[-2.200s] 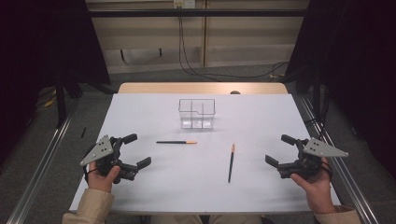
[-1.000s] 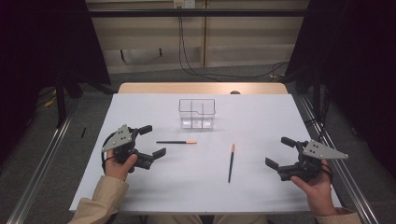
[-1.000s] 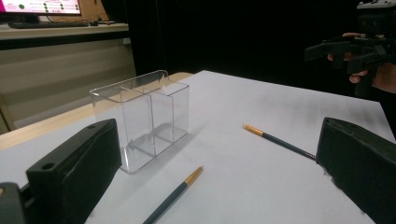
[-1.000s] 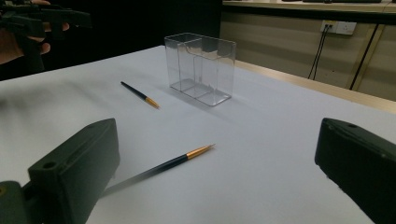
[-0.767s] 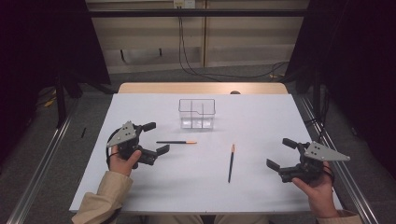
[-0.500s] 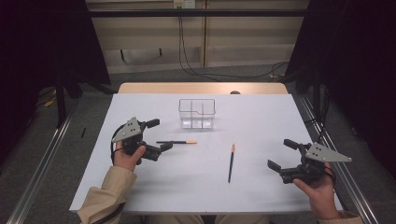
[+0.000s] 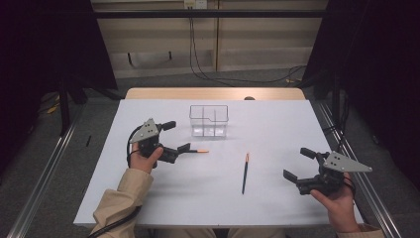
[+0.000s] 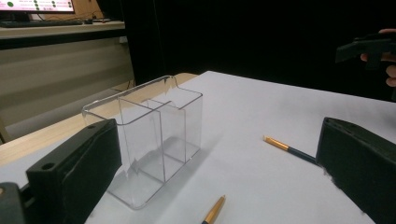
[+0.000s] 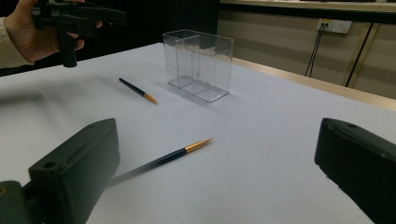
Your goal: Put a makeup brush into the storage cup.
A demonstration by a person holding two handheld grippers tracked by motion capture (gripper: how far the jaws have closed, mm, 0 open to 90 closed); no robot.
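Two dark pencils with gold-orange ends lie on the white table (image 7: 163,198). The first pencil (image 7: 198,151) lies crosswise just before a clear two-compartment box (image 7: 209,120). My left gripper (image 7: 177,136) hovers open over that pencil's left end, with nothing between its jaws. In the left gripper view the first pencil's gold tip (image 8: 214,211) lies low between the jaws, with the box (image 8: 149,135) to the left. The second pencil (image 7: 244,172) lies lengthwise at centre. My right gripper (image 7: 295,163) stands open at the right, apart from it. The second pencil (image 9: 163,159) points toward the box (image 9: 198,65).
The table's wooden far edge (image 7: 213,93) runs behind the box. Metal rails (image 7: 44,183) flank the table on both sides. Cables (image 7: 198,59) hang on the back wall. Open white surface spreads between the two pencils and along the front.
My left gripper has travelled forward and to the right, from the table's left side up to the first pencil near the box. The right gripper has barely shifted. Both pencils lie where they were.
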